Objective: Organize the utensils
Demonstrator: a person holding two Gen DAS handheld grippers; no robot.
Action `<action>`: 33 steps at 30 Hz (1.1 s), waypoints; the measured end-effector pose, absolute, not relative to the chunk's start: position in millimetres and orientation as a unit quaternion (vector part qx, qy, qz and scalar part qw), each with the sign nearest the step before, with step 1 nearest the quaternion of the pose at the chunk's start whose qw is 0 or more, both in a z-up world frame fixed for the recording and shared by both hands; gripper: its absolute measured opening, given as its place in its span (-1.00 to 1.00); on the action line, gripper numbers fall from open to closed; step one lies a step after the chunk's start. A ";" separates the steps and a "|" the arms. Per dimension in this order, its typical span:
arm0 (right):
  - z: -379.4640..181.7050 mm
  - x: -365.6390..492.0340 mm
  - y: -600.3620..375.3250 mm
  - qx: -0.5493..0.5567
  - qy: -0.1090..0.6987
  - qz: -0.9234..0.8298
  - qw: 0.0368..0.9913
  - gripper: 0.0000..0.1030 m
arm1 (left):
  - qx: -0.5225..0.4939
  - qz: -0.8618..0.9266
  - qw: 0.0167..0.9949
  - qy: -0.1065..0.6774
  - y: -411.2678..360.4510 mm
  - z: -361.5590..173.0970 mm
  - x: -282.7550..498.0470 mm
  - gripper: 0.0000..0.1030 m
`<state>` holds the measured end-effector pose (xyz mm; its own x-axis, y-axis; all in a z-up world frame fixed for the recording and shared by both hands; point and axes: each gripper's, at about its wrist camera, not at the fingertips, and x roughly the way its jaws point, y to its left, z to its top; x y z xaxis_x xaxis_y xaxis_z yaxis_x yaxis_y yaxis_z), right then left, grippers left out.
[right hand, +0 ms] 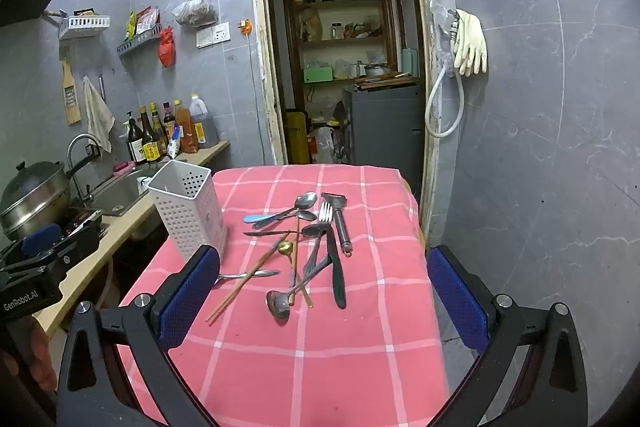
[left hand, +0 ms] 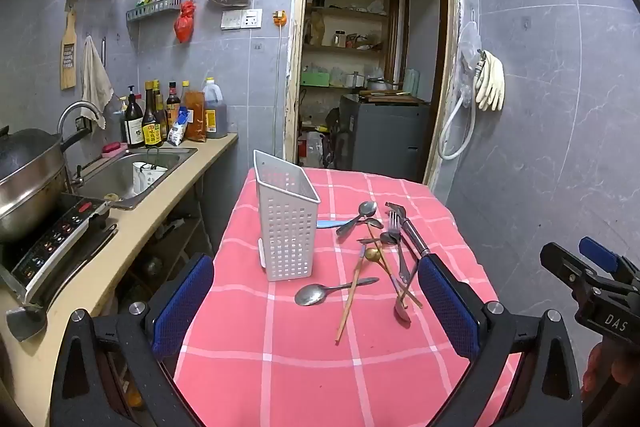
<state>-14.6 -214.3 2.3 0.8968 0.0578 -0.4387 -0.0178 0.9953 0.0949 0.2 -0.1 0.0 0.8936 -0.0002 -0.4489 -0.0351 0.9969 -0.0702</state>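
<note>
A table (left hand: pixel 320 367) covered with a pink checked cloth (right hand: pixel 312 367) fills the foreground of both wrist views, with a grey tiled wall and an open doorway behind it. To its left runs a kitchen counter (left hand: pixel 168 187) carrying a steel sink (left hand: pixel 120 179), a lidded pot (left hand: pixel 28 179) on a cooktop, and a row of sauce bottles (left hand: pixel 160 119).

On the left part of the cloth stands a white perforated utensil holder (left hand: pixel 286 223), upright; nothing can be seen inside it. The loose utensils (right hand: pixel 308 251) lie in a crossed heap to its right, well apart from the table's near edge. Among them are a black-handled knife (right hand: pixel 336 271), a metal peeler (right hand: pixel 340 219) at the far right, a fork (right hand: pixel 322 231), a pair of wooden chopsticks (right hand: pixel 248 277) lying diagonally, a blue-handled spoon (right hand: pixel 260 218), a small gold spoon (right hand: pixel 285 247), and several steel spoons. One steel spoon (left hand: pixel 320 293) lies alone just in front of the holder.

The left hand-held gripper (left hand: pixel 316 303) hovers above the near part of the table with its blue pads spread wide and nothing between them. The right hand-held gripper (right hand: pixel 324 287) is likewise spread wide and holds nothing, above the heap's near side.
</note>
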 end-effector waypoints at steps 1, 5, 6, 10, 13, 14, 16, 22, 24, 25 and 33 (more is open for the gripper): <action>2.4 -14.7 -214.4 0.044 0.226 0.020 0.973 0.98 | -0.038 0.009 0.972 0.230 -0.2 0.1 0.2 0.99; 3.5 -14.7 -214.5 0.043 0.227 0.018 0.973 0.98 | -0.034 0.009 0.973 0.229 -1.4 0.5 0.9 0.99; 4.0 -14.8 -214.7 0.042 0.227 0.017 0.973 0.98 | -0.033 0.009 0.973 0.229 -1.9 0.6 1.2 0.99; 3.2 -15.0 -214.1 0.042 0.229 0.017 0.972 0.98 | -0.038 0.010 0.973 0.228 0.3 -0.4 0.6 0.99; 2.2 -15.3 -212.9 0.044 0.232 0.016 0.971 0.98 | -0.038 0.010 0.972 0.230 1.0 -1.5 1.8 0.99; 3.4 -14.9 -215.5 0.044 0.231 0.017 0.972 0.98 | -0.037 0.010 0.973 0.229 0.7 -1.1 1.3 0.99; 4.5 -12.5 -216.8 0.043 0.231 0.017 0.972 0.98 | -0.035 0.010 0.973 0.227 0.1 0.0 -0.3 0.99; -0.1 -11.1 -220.5 0.043 0.233 0.020 0.971 0.98 | -0.036 0.010 0.973 0.227 -0.4 0.1 0.3 0.99; -0.9 -13.4 -214.4 0.040 0.233 0.019 0.971 0.98 | -0.036 0.010 0.973 0.227 -0.2 0.2 0.3 0.99; -1.2 -13.4 -214.7 0.040 0.233 0.019 0.971 0.98 | -0.036 0.010 0.973 0.227 0.0 0.2 0.4 0.99; -2.1 -14.7 -216.0 0.039 0.234 0.019 0.971 0.98 | -0.034 0.010 0.973 0.227 -0.7 0.1 0.3 0.99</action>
